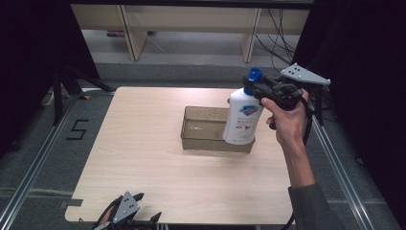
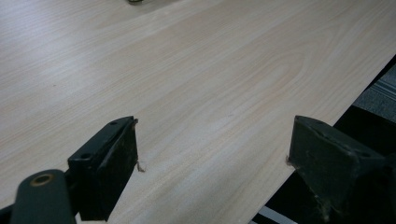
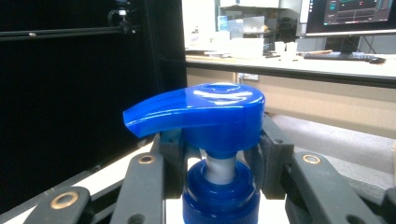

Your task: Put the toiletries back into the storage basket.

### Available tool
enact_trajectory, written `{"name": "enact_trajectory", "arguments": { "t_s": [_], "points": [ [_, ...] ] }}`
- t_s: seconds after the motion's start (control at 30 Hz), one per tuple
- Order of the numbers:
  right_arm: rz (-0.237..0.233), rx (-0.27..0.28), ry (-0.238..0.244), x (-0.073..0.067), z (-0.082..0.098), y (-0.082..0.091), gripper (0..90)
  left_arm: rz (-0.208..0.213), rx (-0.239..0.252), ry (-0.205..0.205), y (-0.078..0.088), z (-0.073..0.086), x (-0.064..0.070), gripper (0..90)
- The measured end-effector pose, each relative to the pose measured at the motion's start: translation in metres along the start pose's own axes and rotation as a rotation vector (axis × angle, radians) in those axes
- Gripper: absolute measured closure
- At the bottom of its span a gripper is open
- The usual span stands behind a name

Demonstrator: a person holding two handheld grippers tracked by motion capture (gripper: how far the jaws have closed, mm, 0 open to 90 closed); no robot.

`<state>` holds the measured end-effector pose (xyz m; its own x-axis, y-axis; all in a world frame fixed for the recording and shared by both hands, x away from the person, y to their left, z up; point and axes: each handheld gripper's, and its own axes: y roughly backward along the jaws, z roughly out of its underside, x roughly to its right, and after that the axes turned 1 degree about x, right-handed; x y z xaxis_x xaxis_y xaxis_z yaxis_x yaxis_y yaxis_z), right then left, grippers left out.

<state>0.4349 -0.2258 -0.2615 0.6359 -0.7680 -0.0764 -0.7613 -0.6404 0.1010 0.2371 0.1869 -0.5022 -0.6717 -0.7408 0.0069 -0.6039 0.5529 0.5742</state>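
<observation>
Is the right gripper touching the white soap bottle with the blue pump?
Touching. In the right gripper view, the right gripper has its black jaws pressed on both sides of the soap bottle, under the blue pump head.

Black numeral "5" marked on the grey floor (image 1: 57,143) left of the table (image 1: 143,158), pump bottle (image 1: 242,122) label print too small to read

Glossy plastic pump head (image 3: 205,109) — matt wooden table (image 1: 143,143)
</observation>
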Motion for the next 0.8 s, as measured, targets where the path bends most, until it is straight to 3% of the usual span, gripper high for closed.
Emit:
{"name": "enact_trajectory", "arguments": {
  "t_s": [0.07,0.13,0.2,0.27,0.6,0.8],
  "points": [
    [0.009,0.001,0.006,0.003,-0.001,-0.004,61.9,0.011,0.015,0.022,0.0,0.0,0.002,15.2],
    [0.013,-0.002,-0.007,0.005,0.0,-0.008,61.9,0.01,0.014,0.02,0.0,0.0,0.002,15.1],
    [0.022,-0.002,-0.007,0.009,-0.001,-0.012,61.9,0.003,-0.008,-0.01,0.001,0.0,0.0,15.1],
    [0.034,-0.004,-0.016,0.013,0.0,-0.016,61.9,0.005,0.021,0.013,0.001,-0.001,0.003,15.1],
    [0.049,-0.015,-0.022,0.025,0.01,-0.034,61.9,0.006,0.023,0.014,0.001,0.0,0.003,15.1],
    [0.058,-0.029,-0.02,0.029,0.017,-0.037,61.9,0.01,0.019,0.009,0.001,-0.001,0.003,15.1]
  ]
}}
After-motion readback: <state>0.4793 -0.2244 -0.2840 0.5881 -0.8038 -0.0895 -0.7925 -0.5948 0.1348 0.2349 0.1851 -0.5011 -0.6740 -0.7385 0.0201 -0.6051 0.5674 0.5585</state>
